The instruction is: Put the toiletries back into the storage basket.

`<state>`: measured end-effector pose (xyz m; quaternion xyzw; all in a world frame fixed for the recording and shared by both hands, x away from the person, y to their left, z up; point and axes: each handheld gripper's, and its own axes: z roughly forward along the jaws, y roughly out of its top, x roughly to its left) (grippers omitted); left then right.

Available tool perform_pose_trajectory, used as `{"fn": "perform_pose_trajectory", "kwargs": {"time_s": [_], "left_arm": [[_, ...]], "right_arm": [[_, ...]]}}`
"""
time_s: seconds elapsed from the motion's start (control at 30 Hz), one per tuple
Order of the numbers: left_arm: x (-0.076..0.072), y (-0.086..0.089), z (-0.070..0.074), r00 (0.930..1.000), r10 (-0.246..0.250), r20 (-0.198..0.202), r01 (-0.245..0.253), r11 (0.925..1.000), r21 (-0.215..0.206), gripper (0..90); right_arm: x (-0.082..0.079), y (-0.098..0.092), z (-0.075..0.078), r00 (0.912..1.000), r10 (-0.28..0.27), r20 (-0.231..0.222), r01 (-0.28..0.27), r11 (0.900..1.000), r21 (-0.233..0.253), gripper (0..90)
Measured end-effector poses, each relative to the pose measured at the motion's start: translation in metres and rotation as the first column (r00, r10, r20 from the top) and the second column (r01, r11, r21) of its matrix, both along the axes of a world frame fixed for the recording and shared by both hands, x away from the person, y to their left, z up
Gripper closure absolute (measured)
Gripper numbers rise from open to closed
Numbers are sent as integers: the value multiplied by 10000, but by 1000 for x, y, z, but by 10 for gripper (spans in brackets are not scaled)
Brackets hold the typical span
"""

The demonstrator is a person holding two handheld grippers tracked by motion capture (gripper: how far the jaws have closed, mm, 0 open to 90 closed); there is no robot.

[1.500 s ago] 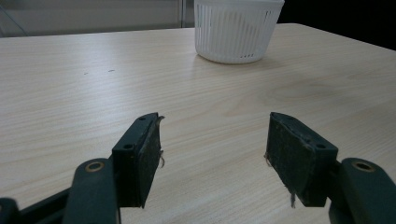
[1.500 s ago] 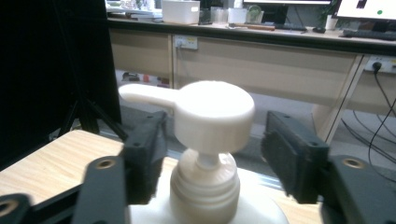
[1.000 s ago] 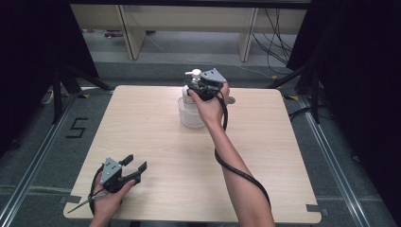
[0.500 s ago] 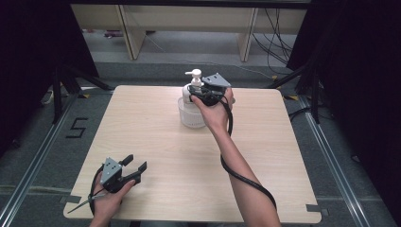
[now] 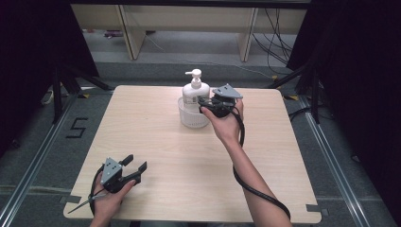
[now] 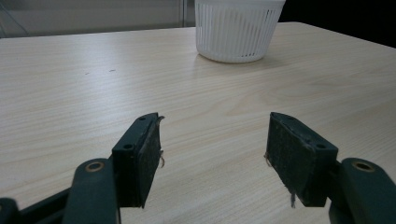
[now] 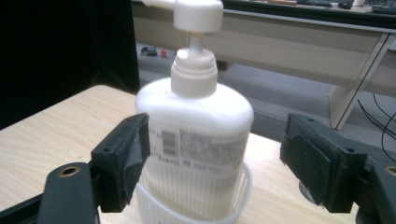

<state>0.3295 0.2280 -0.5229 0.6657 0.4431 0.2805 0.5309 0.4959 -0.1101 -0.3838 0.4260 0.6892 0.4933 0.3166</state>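
A white pump bottle stands upright in a small white ribbed basket at the far middle of the table. My right gripper is just right of the bottle, open, its jaws apart on either side of the bottle without touching it. My left gripper rests low near the front left corner of the table, open, with nothing between its jaws.
The light wooden table carries nothing else. Dark curtains stand to both sides, and a pale bench with cables lies beyond the far edge. A black cable trails from the right gripper along the forearm.
My right gripper has drawn back to the right from over the bottle, and the bottle now stands free in the basket. The left gripper has stayed in place.
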Motion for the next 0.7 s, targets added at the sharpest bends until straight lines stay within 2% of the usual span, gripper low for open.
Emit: {"fn": "perform_pose_trajectory", "kwargs": {"time_s": [0.17, 0.3, 0.33, 0.37, 0.4, 0.57, 0.67, 0.7], "left_arm": [[0, 0, 0, 10000, 10, 22, -10, 10000, -25, 347], [0, 0, 0, 10000, 6, 23, -6, 10000, -5, 347], [0, 0, 0, 10000, 9, 27, -9, 10000, -3, 347], [0, 0, 0, 10000, 8, 32, -8, 10000, -4, 347], [0, 0, 0, 10000, 13, 37, -13, 10000, -11, 347], [0, 0, 0, 10000, 27, 37, -27, 10000, 3, 347], [0, -1, 0, 10000, 35, 20, -35, 10000, 12, 347], [0, -1, 0, 10000, 34, 10, -34, 10000, 13, 347]], "right_arm": [[-8, -10, -5, 9999, 158, 41, -158, 9999, -50, 246], [-15, -16, -8, 9997, 241, -40, -241, 9997, -42, 247], [-18, -18, -8, 9996, 200, -183, -199, 9998, 10, 247], [-19, -20, -8, 9996, 260, -51, -260, 9995, -159, 247], [-21, -21, -9, 9996, 279, -91, -279, 9996, -3, 247], [-30, -31, -11, 9992, 399, -28, -399, 9990, -186, 248], [-36, -36, -13, 9995, 280, -169, -280, 9996, 20, 249], [-37, -39, -14, 9996, 272, -63, -272, 9996, -92, 249]]}}
